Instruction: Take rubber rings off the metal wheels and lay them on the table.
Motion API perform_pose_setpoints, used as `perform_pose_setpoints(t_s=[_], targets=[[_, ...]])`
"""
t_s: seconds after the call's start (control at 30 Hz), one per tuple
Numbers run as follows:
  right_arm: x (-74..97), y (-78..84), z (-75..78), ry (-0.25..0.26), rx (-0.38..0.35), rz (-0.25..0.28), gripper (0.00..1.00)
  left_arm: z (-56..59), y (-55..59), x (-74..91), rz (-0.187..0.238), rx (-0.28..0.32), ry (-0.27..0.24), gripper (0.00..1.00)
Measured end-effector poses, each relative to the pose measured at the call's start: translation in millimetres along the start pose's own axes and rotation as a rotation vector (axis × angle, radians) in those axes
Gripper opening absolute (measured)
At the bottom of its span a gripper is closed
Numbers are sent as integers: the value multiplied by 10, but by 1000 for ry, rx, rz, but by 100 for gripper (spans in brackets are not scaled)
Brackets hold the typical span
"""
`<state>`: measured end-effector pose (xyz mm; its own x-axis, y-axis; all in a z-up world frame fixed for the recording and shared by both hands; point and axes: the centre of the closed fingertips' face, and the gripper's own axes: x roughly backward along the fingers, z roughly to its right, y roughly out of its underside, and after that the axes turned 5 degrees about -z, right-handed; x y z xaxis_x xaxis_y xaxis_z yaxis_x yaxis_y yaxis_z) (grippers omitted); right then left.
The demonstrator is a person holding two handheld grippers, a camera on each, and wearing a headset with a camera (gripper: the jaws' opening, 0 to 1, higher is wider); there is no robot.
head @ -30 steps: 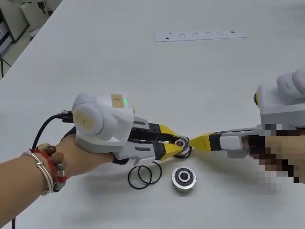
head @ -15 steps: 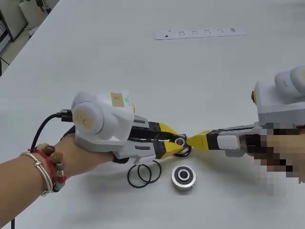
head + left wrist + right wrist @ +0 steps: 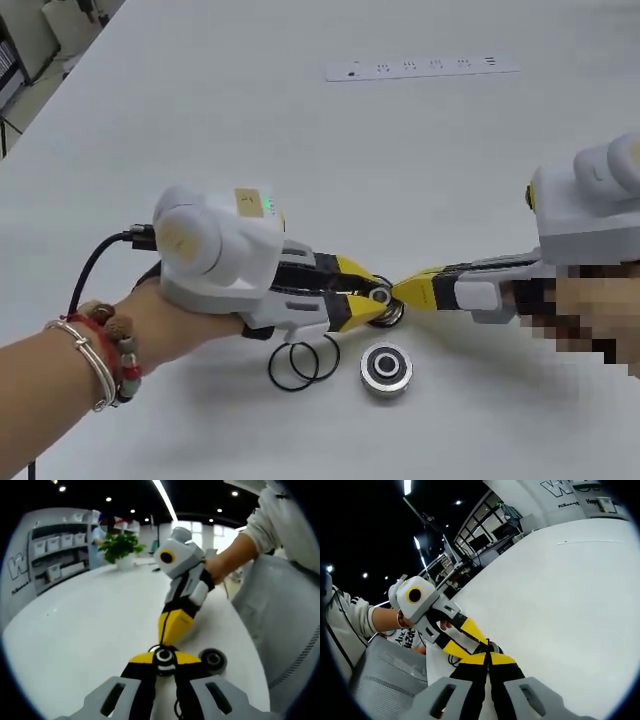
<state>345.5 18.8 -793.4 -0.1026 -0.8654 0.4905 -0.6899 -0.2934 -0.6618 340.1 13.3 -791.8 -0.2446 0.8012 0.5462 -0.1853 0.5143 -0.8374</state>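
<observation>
My left gripper [image 3: 374, 299] is shut on a small metal wheel [image 3: 380, 297], held just above the white table [image 3: 300, 160]. In the left gripper view the wheel [image 3: 164, 655] sits between my yellow fingertips [image 3: 141, 658]. My right gripper [image 3: 402, 291] comes in from the right, its jaws shut on the black rubber ring [image 3: 393, 316] at the wheel's rim. In its own view the right gripper [image 3: 489, 656] is closed against the left gripper's tips [image 3: 470, 630]. Two loose rubber rings [image 3: 301, 365] lie on the table below. A second wheel [image 3: 386, 370] [image 3: 212, 660] lies flat beside them.
A white power strip [image 3: 420, 69] lies at the far side of the table. The left gripper's black cable [image 3: 95, 265] trails off to the left. Shelves [image 3: 55, 555] and a potted plant [image 3: 120, 547] stand beyond the table's far end.
</observation>
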Motion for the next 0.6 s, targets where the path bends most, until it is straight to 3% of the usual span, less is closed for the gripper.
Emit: perform_pose_setpoints(t_s=[0.17, 0.4, 0.6], targets=[[12, -12, -36, 6, 22, -5, 0, 33, -5, 1, -27, -31, 6, 18], [83, -51, -49, 19, 35, -1, 0, 70, -119, 102, 2, -33, 3, 18], [147, -88, -75, 29, 44, 7, 0, 120, -114, 180, -11, -46, -9, 23]])
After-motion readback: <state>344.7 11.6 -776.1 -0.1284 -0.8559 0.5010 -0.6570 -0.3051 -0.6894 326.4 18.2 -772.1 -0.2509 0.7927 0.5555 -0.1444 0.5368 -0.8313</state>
